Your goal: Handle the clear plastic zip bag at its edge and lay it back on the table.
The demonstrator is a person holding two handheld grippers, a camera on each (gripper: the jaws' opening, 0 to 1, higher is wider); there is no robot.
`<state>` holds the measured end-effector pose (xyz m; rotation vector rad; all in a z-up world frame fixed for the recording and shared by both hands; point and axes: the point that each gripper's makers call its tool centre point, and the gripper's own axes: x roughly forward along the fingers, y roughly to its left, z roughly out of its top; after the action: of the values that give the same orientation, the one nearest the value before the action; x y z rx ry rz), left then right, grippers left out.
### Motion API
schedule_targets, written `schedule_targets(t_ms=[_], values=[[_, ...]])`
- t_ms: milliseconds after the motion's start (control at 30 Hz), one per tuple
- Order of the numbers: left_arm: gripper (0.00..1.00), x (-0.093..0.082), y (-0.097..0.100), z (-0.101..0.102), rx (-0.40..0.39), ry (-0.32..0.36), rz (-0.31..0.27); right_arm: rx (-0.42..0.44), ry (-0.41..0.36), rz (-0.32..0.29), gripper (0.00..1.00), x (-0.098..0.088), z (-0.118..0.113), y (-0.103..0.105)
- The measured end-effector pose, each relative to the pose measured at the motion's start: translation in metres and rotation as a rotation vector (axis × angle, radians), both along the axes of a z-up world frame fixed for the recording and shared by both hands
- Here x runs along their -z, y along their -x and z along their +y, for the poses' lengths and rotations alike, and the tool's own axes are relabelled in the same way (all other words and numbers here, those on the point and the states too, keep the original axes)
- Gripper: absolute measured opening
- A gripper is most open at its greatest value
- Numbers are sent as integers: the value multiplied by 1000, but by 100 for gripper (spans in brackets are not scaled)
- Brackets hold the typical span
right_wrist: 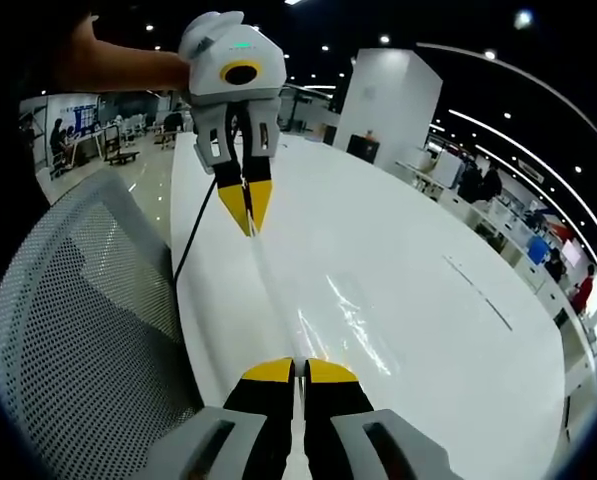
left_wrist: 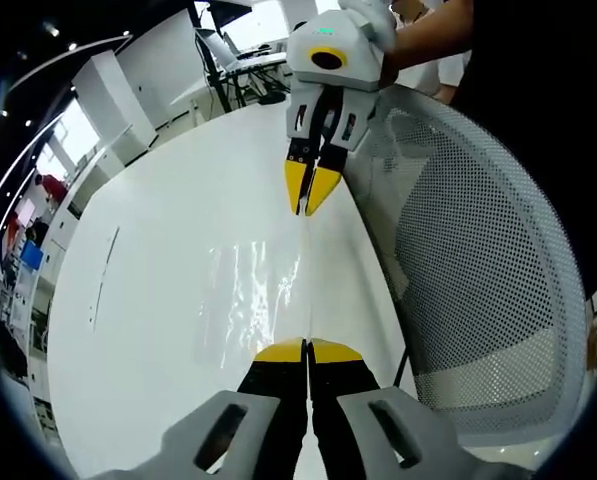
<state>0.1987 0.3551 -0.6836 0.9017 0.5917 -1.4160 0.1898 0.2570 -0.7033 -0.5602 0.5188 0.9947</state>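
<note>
So the bag (left_wrist: 253, 295) is a thin, see-through plastic sheet, glossy and a bit wrinkled, sitting in the middle of the left gripper view on a smooth white table (left_wrist: 148, 330) with a rounded edge. It's stretched out between the two grippers along one edge, and that edge reads as a thin bright line running up the centre of the frame.

The left gripper (left_wrist: 307, 348) comes up from the bottom centre of its own view: black jaws with yellow tips, pressed together, clamped on the near end of the bag edge. The right gripper (left_wrist: 309, 192) is at the top centre of that same view, pale grey body, yellow wedge-shaped tips pinched together on the far end of the edge.

In the right gripper view it's mirrored: right gripper (right_wrist: 295, 368) at the bottom centre, tips closed on the bag (right_wrist: 343, 330), and the left gripper (right_wrist: 247, 208) at the upper left, tips nipped onto the other end. The plastic throws streaky highlights on the table (right_wrist: 428, 310).

A chair (left_wrist: 488, 280) with a pale mesh back full of tiny holes fills the right side of the left gripper view.
</note>
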Motion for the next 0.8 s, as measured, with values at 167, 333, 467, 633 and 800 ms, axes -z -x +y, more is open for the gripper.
schedule_targets(t_ms=[167,333,467,633,800], values=[[0,-1,0,-1,-1,1,-1,3,1,1,0,0,-1,0],[0,-1,0,0,-1,1,-1,6,-1,1,0,1,-3,-1],[0,0,0,0,-2,1,-1,5,0,1,0,1,-3,-1],[0,0,-1,3,-6,2,-1,8,-1,1,0,0,-3,0],[0,0,-1,4,-7,3,-2,10,1,1,0,0,-3,0]])
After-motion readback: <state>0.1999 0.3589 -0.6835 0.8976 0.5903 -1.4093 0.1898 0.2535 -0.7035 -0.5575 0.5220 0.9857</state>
